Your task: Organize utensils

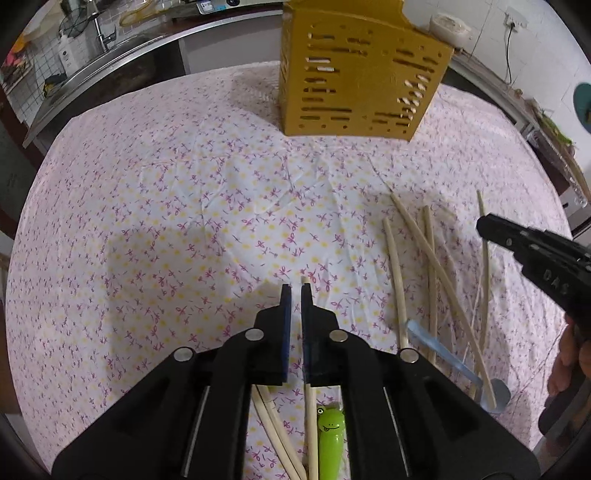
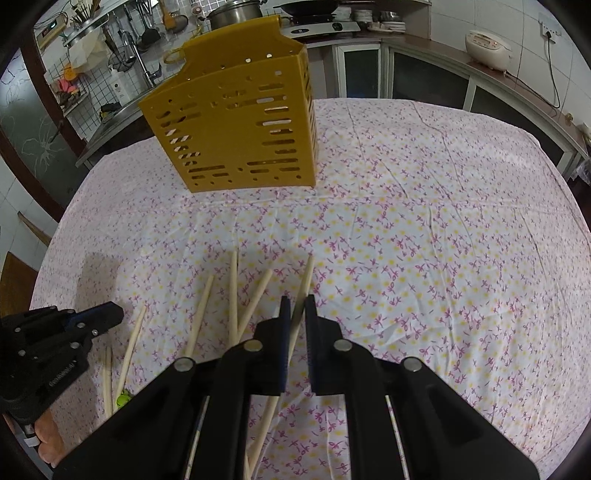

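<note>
A yellow perforated utensil holder [image 1: 354, 77] stands at the far side of the table, with some chopsticks showing through its slots; it also shows in the right wrist view [image 2: 236, 125]. Several loose bamboo chopsticks [image 1: 428, 266] lie on the floral cloth, with a blue-handled spoon [image 1: 443, 350] among them. My left gripper [image 1: 296, 291] is nearly shut around one chopstick [image 1: 312, 424], beside a green frog-handled utensil [image 1: 330, 439]. My right gripper [image 2: 296, 301] hovers over the chopsticks [image 2: 232, 295] with a narrow gap; one chopstick [image 2: 303, 291] lies between its fingers, grip unclear.
The table is covered with a white cloth with purple flowers [image 2: 424, 258]. A kitchen counter with a sink [image 1: 110, 48], a stove and pots [image 2: 314, 14] and a rice cooker [image 2: 487, 48] runs behind the table.
</note>
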`<state>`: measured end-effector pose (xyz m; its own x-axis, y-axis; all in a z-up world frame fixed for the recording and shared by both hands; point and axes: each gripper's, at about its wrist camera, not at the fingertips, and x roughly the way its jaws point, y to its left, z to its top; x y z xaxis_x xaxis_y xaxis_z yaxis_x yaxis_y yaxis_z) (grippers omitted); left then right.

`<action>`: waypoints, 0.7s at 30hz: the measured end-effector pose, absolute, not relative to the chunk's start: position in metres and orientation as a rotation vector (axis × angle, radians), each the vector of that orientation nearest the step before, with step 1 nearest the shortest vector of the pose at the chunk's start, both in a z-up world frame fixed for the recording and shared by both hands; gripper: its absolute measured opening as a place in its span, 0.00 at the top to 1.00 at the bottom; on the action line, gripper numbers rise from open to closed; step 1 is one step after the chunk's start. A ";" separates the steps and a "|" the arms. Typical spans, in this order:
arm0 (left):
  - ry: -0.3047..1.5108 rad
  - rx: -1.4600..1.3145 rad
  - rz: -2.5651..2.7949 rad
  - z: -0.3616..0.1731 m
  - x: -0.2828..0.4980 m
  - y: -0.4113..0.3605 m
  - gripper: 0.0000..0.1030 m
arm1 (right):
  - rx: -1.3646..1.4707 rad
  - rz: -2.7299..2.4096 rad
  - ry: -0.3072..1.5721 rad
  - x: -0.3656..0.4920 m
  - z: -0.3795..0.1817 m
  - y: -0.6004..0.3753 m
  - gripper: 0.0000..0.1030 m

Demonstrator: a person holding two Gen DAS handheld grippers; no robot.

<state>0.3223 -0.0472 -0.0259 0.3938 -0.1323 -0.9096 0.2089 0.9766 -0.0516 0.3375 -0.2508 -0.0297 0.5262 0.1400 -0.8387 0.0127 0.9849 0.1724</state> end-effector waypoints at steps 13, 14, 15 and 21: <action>1.198 0.106 -0.216 -0.048 0.330 -0.062 0.46 | 0.170 0.077 1.023 0.339 -0.034 -0.251 0.92; 1.195 0.117 -0.215 -0.048 0.330 -0.063 0.45 | 0.170 0.076 1.024 0.339 -0.034 -0.252 0.92; 1.199 0.120 -0.215 -0.049 0.330 -0.063 0.46 | 0.171 0.075 1.025 0.339 -0.035 -0.252 0.92; 1.215 0.132 -0.196 -0.048 0.338 -0.064 0.84 | 0.175 0.071 1.028 0.339 -0.036 -0.255 0.92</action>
<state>0.3383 -0.0636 -0.0481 0.3346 -0.0796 -0.9390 0.2204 0.9754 -0.0041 0.3394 -0.2554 -0.0362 0.5161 0.1407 -0.8449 0.0234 0.9837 0.1782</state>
